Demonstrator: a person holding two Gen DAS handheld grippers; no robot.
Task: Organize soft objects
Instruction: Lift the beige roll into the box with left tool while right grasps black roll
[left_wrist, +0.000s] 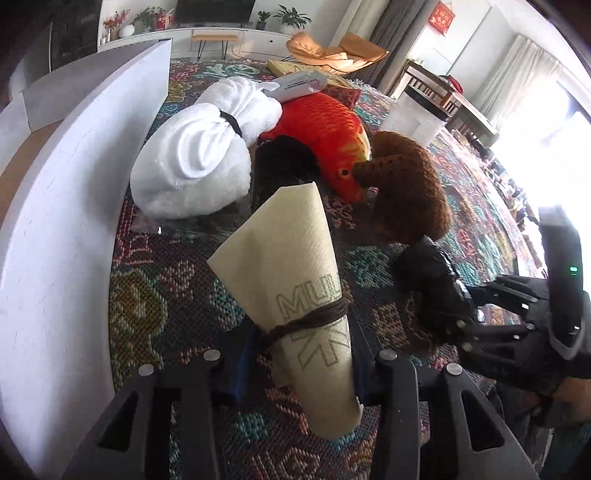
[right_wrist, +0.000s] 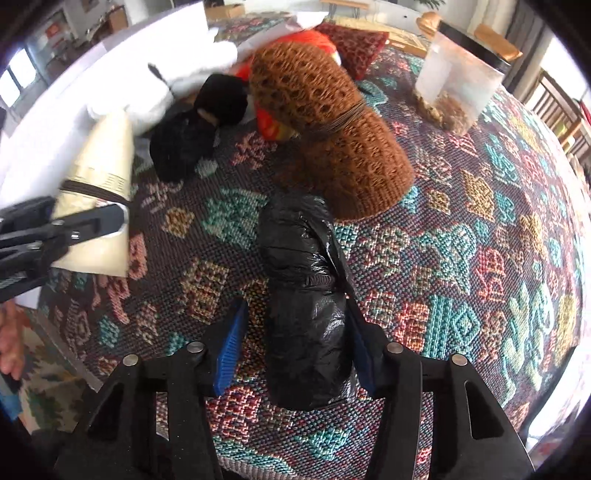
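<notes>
My left gripper (left_wrist: 299, 354) is shut on a cream paper-towel roll (left_wrist: 284, 258) tied with brown string, held tilted above the patterned tablecloth (left_wrist: 162, 295). In the right wrist view the same roll (right_wrist: 99, 166) shows at the left edge. My right gripper (right_wrist: 299, 343) is shut on a black plastic-bag roll (right_wrist: 306, 295), its blue pads on either side. That bag roll (left_wrist: 432, 288) also shows at the right of the left wrist view. Beyond lie a white towel bundle (left_wrist: 199, 158), an orange fish plush (left_wrist: 325, 129), a black fuzzy item (right_wrist: 199, 125) and a brown knitted roll (right_wrist: 332, 122).
A tall white panel (left_wrist: 74, 184) curves along the left side of the table. A clear container (right_wrist: 458, 85) with a dark lid stands at the far right. A white packet (left_wrist: 299, 85) and a red patterned cushion (right_wrist: 354, 44) lie behind the pile.
</notes>
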